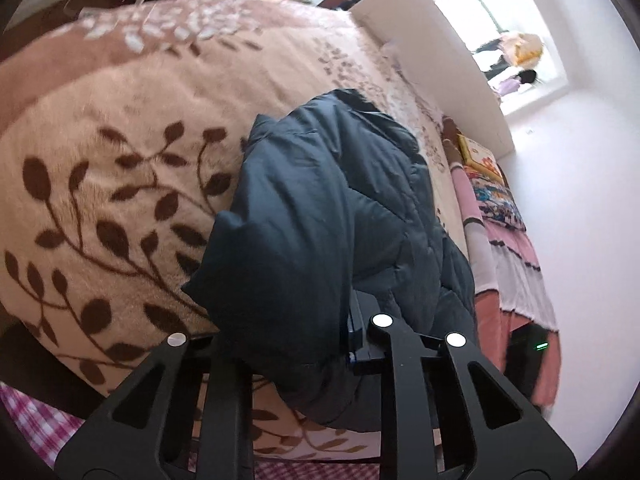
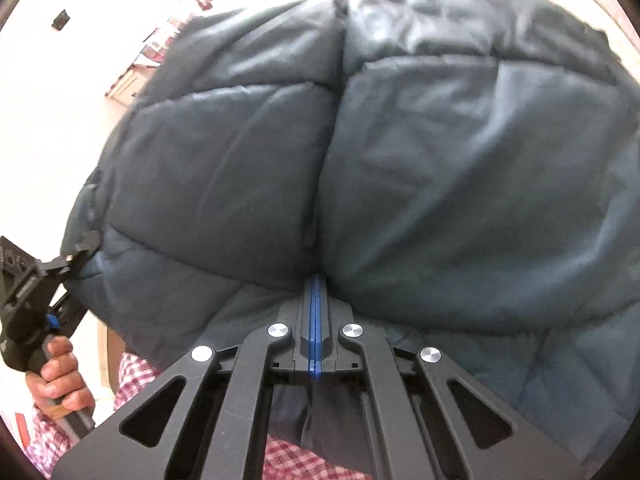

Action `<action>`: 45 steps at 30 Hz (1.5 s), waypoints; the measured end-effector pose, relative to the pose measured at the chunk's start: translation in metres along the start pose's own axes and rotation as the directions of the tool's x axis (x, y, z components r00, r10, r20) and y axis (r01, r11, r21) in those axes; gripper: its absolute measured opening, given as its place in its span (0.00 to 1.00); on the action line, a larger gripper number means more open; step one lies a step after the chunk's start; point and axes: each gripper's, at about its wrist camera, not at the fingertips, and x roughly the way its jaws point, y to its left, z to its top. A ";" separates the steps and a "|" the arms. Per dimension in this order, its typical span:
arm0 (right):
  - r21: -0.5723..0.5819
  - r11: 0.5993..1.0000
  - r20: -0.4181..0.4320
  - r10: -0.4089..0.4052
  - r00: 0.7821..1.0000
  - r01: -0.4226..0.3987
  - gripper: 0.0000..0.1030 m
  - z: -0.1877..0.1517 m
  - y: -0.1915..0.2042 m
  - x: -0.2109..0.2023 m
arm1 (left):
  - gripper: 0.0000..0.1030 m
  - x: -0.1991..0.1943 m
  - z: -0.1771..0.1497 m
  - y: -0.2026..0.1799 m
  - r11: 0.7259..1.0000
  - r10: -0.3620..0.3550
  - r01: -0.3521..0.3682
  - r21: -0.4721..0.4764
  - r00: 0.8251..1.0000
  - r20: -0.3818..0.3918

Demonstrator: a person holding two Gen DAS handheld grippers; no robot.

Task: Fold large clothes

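A dark blue quilted puffer jacket (image 1: 320,208) hangs in the air above the bed, held at two places. My left gripper (image 1: 352,320) is shut on a bunched edge of the jacket, which drapes over and hides most of its fingers. In the right wrist view the jacket (image 2: 400,152) fills the frame. My right gripper (image 2: 316,292) is shut on a fold of it, blue pads pressed together. The left gripper (image 2: 80,258) also shows there at the left edge, clamped on the jacket's side, with the person's hand (image 2: 56,376) on its handle.
The bed is covered by a beige blanket (image 1: 120,160) with brown leaf print. A white headboard (image 1: 432,52) and pink and patterned bedding (image 1: 504,232) lie at the right. The person wears a pink checked shirt (image 2: 132,376). A bright window (image 1: 512,48) is far right.
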 end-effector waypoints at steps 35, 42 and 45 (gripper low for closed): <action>0.062 0.998 0.135 -0.020 0.991 0.012 0.01 0.076 -0.021 -0.032 | 0.17 -0.038 0.000 -0.074 0.956 -0.109 0.091 0.278 0.993 0.049; 0.047 0.999 -0.030 -0.013 0.999 0.014 0.01 -0.006 -0.016 -0.002 | 0.17 -0.045 -0.005 -0.101 0.934 -0.113 0.087 0.347 0.992 0.055; 0.014 0.998 -0.039 -0.054 0.998 0.055 0.00 -0.007 -0.012 0.020 | 0.17 -0.042 -0.016 -0.119 0.910 -0.106 0.087 0.406 0.994 0.024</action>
